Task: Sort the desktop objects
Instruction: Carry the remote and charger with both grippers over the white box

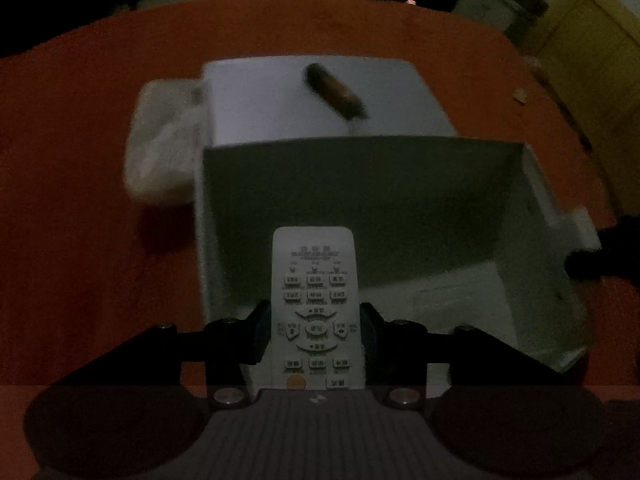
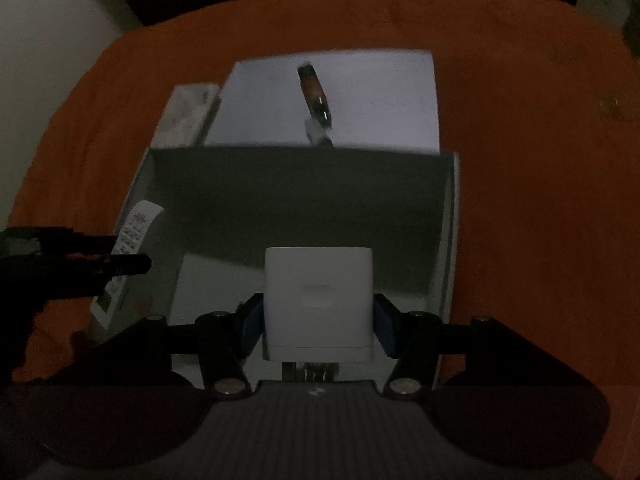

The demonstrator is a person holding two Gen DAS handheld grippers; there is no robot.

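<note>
Left gripper (image 1: 316, 334) grasps remote control (image 1: 314, 292); right gripper (image 2: 318, 326) grasps white adapter (image 2: 318, 304); both above open white box (image 1: 536, 184), interior roomy.

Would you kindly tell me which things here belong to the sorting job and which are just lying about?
In the job:
- remote control, in the left gripper
- white charger block, in the right gripper
- open white box

Lying about:
- white paper sheet
- brown pen-like object
- white packet

Both wrist cams look steeply down from close above the open white box (image 1: 400, 208) on the orange table (image 1: 80, 160). They share the box and the white lid (image 2: 360, 92) behind it.
</note>
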